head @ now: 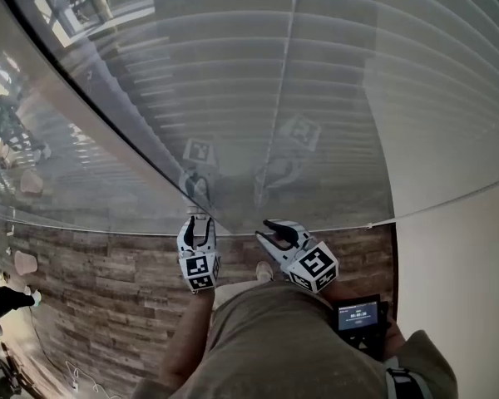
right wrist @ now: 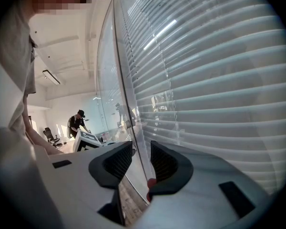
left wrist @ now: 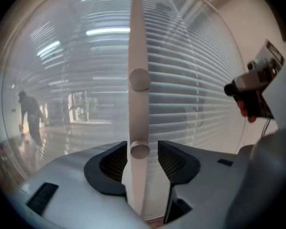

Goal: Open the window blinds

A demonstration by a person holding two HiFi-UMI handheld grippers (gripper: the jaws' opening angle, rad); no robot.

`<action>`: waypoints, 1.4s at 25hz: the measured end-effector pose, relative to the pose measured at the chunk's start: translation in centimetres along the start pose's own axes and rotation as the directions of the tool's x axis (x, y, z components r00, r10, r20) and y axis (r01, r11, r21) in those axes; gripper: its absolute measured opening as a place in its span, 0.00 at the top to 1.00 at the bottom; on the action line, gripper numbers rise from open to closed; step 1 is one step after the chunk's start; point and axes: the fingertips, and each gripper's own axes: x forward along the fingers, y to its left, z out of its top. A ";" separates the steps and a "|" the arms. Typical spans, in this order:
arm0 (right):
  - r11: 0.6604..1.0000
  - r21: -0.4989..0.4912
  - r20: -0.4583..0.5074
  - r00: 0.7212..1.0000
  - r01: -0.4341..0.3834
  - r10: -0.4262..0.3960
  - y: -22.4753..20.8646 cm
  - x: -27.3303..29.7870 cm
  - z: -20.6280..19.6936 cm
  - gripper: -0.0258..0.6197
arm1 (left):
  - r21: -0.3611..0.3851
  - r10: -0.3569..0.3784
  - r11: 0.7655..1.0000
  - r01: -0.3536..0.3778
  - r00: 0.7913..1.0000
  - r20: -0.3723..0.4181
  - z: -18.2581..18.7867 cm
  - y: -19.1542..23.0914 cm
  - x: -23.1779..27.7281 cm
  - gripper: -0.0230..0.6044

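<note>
**Knob between released left tool's jaws**

Head view: left tool (head: 199,221) & right tool (head: 264,229) side by side, tips near the glass (head: 233,181) over the window blinds (head: 233,90).
Left gripper view: jaws apart, round knob (left wrist: 139,150) on a white upright strip (left wrist: 136,42) between them, pads clear.
Right gripper view: jaws apart, nothing gripped; blinds just ahead.

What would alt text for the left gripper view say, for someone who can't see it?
The left gripper, jaws open, straddles a white upright bar, with the lower knob of two on it between the jaws, unpinched. Slatted blinds behind glass fill the background.
</note>
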 end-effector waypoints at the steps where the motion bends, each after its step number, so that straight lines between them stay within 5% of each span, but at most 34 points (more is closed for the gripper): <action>1: 1.000 0.002 0.001 1.000 -0.001 0.001 0.0 0.0 0.0 0.76 | -0.099 -0.018 0.995 0.019 1.000 0.005 -0.2 0.2 -0.1 0.64; 4: 1.000 0.007 0.003 1.000 -0.004 0.004 -0.1 0.2 0.1 0.76 | -0.355 -0.068 0.932 0.075 0.997 0.032 -0.9 0.5 -0.4 0.63; 9: 1.000 0.015 0.002 1.000 -0.015 0.015 0.1 0.3 0.0 0.76 | -0.592 -0.094 0.798 0.114 0.994 0.065 -1.2 1.1 -0.4 0.63; 11: 1.000 0.016 0.005 1.000 -0.017 0.017 0.2 0.4 0.2 0.76 | -0.678 -0.112 0.721 0.146 0.989 0.094 -1.1 1.2 -0.2 0.63; 15: 1.000 0.017 0.004 1.000 -0.017 0.017 0.2 0.2 0.2 0.76 | -0.827 -0.115 0.524 0.204 0.979 0.169 -0.7 1.4 -0.1 0.66; 17: 1.000 0.019 0.004 1.000 -0.016 0.016 0.2 0.2 0.2 0.76 | -0.853 -0.108 0.480 0.206 0.979 0.175 -0.9 1.7 0.0 0.74; 21: 0.999 0.028 0.006 1.000 -0.014 0.014 0.0 0.3 0.0 0.76 | -0.853 -0.120 0.478 0.208 0.978 0.172 -1.0 1.9 0.3 0.74; 24: 0.999 0.035 0.006 1.000 -0.012 0.012 -0.1 0.3 -0.2 0.76 | -0.838 -0.131 0.505 0.208 0.978 0.163 -1.1 1.9 0.2 0.75; 30: 1.000 0.013 0.010 1.000 -0.010 0.010 0.2 0.3 -0.2 0.77 | -0.743 -0.133 0.653 0.146 0.988 0.078 -2.2 2.3 0.4 0.75; 35: 1.000 0.009 0.013 1.000 -0.012 0.012 0.3 0.3 -0.1 0.77 | -0.678 -0.119 0.723 0.130 0.991 0.063 -1.8 2.1 0.4 0.75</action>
